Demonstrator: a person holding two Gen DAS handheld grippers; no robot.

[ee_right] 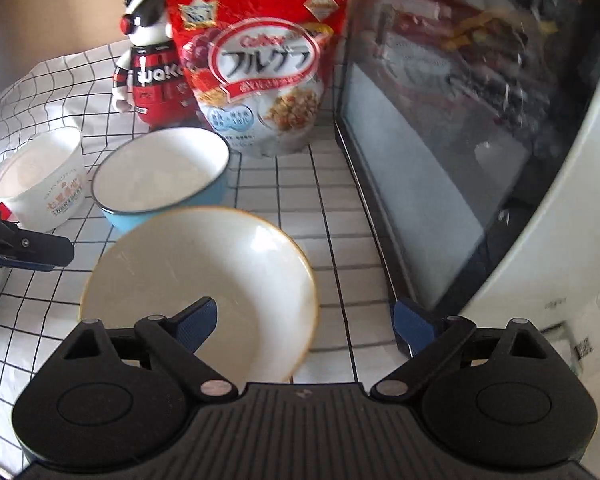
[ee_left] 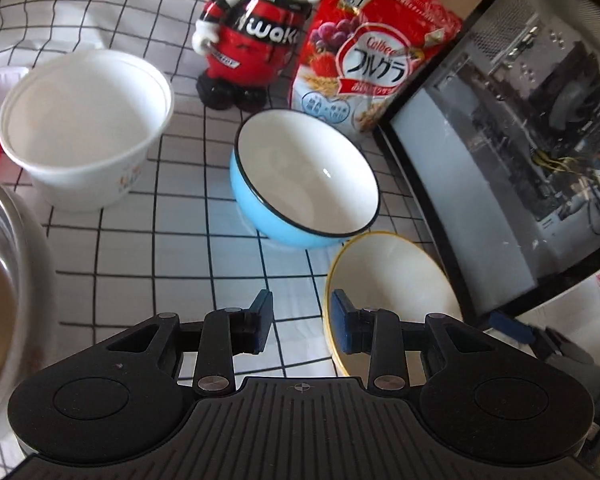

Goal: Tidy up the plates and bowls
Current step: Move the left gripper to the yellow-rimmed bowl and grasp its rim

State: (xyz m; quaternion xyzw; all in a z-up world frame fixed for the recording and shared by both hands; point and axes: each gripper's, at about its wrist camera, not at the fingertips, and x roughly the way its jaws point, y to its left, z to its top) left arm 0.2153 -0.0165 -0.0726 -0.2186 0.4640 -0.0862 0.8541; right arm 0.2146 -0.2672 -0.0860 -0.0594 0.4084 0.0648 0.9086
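A cream bowl with a yellow rim [ee_left: 392, 292] [ee_right: 204, 280] sits on the checked cloth at the near right. A blue bowl with a white inside [ee_left: 304, 176] [ee_right: 160, 176] stands just behind it. A white paper bowl [ee_left: 84, 128] [ee_right: 40, 188] stands to the left. My left gripper [ee_left: 302, 328] is open, its fingers straddling the cream bowl's left rim. My right gripper [ee_right: 304, 328] is open wide, its fingers straddling the cream bowl's right rim. The left gripper shows at the left edge of the right wrist view [ee_right: 24, 248].
A red cereal bag [ee_left: 372, 60] [ee_right: 256, 68] and a panda figure [ee_left: 252, 36] [ee_right: 148, 60] stand at the back. A glass-sided computer case [ee_left: 520, 128] [ee_right: 460, 120] walls the right side. A metal pot [ee_left: 4, 280] sits at the left.
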